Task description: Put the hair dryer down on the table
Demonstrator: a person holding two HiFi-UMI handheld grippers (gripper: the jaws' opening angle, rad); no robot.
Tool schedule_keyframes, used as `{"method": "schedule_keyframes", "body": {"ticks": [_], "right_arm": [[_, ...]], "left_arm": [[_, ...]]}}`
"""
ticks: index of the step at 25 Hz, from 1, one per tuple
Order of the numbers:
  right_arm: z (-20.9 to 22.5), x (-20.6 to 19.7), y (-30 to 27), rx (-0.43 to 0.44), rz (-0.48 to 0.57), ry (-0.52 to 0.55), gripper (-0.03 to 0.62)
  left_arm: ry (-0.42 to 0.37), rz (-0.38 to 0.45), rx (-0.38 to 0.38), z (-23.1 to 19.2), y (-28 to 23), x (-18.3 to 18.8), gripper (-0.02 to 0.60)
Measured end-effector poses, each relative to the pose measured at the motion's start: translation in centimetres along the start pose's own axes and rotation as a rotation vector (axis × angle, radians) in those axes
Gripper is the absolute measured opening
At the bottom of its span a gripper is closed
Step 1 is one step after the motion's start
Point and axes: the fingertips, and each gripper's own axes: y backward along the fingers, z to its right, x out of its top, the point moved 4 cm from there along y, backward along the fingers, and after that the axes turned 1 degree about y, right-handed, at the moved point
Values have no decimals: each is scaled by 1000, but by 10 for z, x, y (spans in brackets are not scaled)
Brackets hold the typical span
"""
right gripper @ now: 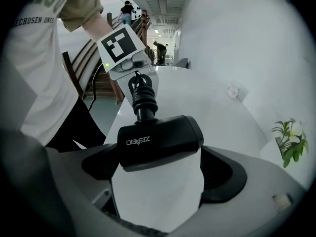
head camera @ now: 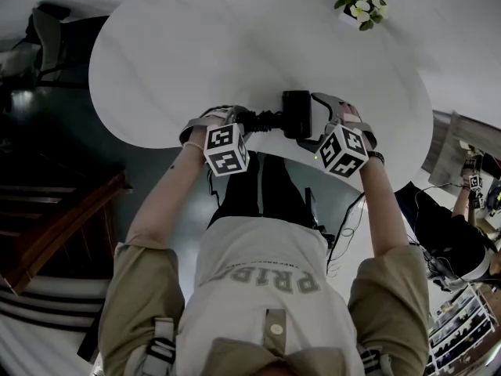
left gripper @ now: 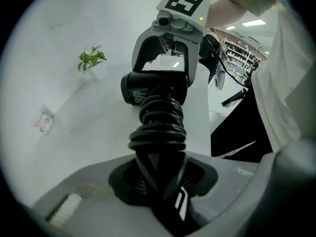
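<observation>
1. As I look down through the head view, the hair dryer (head camera: pixel 296 114) sits mid-frame over the near edge of the round white table (head camera: pixel 196 45), and both grippers are at it.
2. My left gripper (left gripper: pixel 163 181) has its jaws pinched tight on the dryer's tail end, right where the black cord (left gripper: pixel 159 127) is coiled up thick. That grip looks solid.
3. My right gripper (right gripper: pixel 158 181) has its jaws spread wide. The dryer's black barrel lies crosswise between them, and there's a clear gap at the pad on the right of that frame, so nothing's being squeezed there.
4. Honestly can't tell if the barrel is actually resting on the tabletop or sitting just above it.
5. A little pot of white flowers (head camera: pixel 362 5) is at the upper right of the head view, well apart from the dryer.
</observation>
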Motion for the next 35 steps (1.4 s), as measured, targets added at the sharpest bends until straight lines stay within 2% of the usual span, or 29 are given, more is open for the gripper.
{"method": "schedule_keyframes", "body": {"ticks": [6, 13, 31, 35], "right_arm": [[5, 3, -5, 64, -42, 57, 570], [5, 7, -9, 131, -68, 91, 583], [7, 10, -9, 135, -12, 83, 577], [8, 11, -10, 131, -1, 81, 577]], "left_arm": [[-18, -11, -4, 0, -1, 0, 146], [-26, -16, -2, 0, 1, 0, 146], [-2, -6, 7, -2, 3, -2, 166], [31, 1, 22, -5, 3, -3, 193]]}}
